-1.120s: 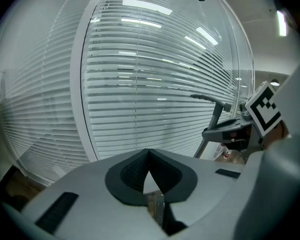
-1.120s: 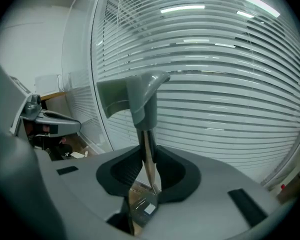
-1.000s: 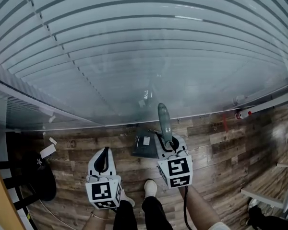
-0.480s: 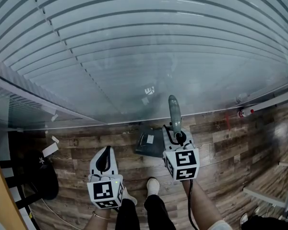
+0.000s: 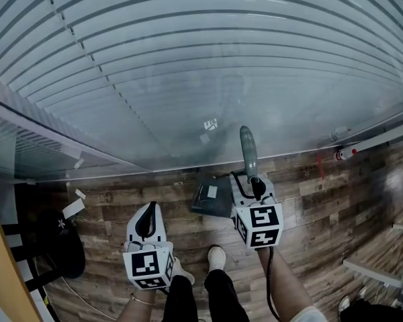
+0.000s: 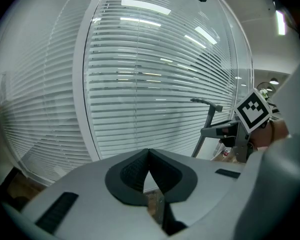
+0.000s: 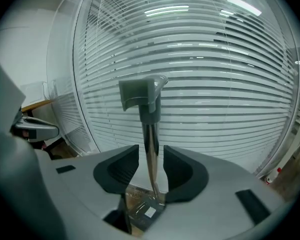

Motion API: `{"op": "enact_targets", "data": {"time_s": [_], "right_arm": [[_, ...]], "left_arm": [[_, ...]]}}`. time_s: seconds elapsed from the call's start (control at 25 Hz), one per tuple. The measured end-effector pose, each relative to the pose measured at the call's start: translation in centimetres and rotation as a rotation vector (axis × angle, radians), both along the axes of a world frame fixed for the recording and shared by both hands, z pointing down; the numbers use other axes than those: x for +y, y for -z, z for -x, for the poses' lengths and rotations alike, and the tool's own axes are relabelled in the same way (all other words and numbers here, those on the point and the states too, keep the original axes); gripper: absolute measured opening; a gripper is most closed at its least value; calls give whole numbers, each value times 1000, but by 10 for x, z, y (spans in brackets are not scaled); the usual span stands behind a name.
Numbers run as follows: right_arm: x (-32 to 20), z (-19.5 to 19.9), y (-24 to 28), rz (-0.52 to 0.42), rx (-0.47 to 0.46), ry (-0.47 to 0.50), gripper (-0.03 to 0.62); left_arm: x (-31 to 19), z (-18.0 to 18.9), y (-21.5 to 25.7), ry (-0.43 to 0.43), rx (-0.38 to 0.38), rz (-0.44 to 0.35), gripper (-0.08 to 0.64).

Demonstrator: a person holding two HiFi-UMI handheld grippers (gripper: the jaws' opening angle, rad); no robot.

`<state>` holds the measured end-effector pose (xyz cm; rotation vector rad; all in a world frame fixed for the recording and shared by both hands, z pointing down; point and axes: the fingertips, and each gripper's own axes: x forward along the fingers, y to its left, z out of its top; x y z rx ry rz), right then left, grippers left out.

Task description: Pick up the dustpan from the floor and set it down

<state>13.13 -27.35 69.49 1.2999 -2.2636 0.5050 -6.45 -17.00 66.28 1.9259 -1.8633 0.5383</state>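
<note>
Between the pads of the right claw (image 7: 150, 158), whose jaws had just been opening and stood spread, the handle (image 7: 149, 129) stood ungripped. Below that claw the dustpan (image 5: 210, 196) sat on the floor (image 5: 309, 206), apparently set down; the left claw (image 6: 148, 156) was pressed together, empty.

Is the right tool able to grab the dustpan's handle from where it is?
Probably yes. The handle stands right between the jaws of the right tool, which have just been opening and don't press on it. Nothing else seems to be in the way.

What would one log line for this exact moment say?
right claw: just opened, dustpan handle inside, not gripped | dustpan: on floor, handle upright | left claw: shut, empty
</note>
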Motion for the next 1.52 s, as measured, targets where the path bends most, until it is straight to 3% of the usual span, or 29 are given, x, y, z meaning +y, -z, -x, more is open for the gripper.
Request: {"op": "enact_targets", "data": {"time_s": [0.36,0.56,0.68,0.92,1.16,1.52], "right_arm": [[26,-19,22,31,-16,-49,161],[48,-43,60,64,-44,-143,160],[50,-60,94,19,-59,-197,158],[80,-89,209,-104,-62,-262,91],[70,-102,302,-233,-118,-325,63],[78,-110,367,-311,-122,-339,51]], "left_arm": [[6,-10,30,-17,-9,-14,17],[5,-17,77,-12,6,-43,17],[-6,-27,111,-30,46,-95,17],[1,-49,217,-88,92,-178,17],[-7,-45,286,-91,111,-266,17],[-17,-33,358,-110,106,-382,17]]}}
